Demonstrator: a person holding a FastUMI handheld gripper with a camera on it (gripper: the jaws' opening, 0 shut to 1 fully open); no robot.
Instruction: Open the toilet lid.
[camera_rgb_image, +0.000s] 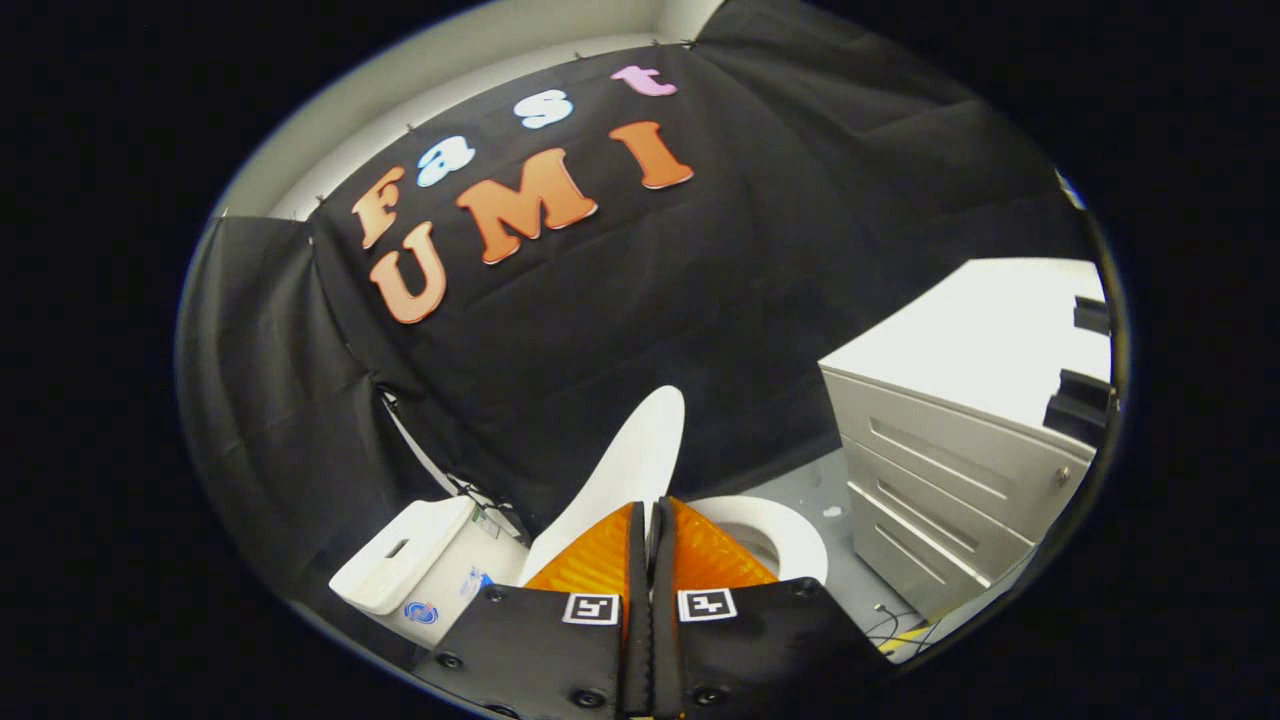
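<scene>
Tool (650, 515) with fingers (600, 555) pressed together, almost no gap between them — the lid's (625, 470) lower edge sits right at the tips, and whether they pinch it or just touch it I cannot tell. Lid raised, standing tilted up from the toilet, its white underside facing the camera, top end against the black cloth wall (700, 300). Seat (795, 535) down, bowl opening visible just beyond the right finger. Tank (410, 560) behind and to the left of the lid, flat top with a recessed button. Grey drawer cabinet (950, 490) stands right of the toilet, well apart, white top — some cables (890, 625) on the floor (815, 480) near its base.
</scene>
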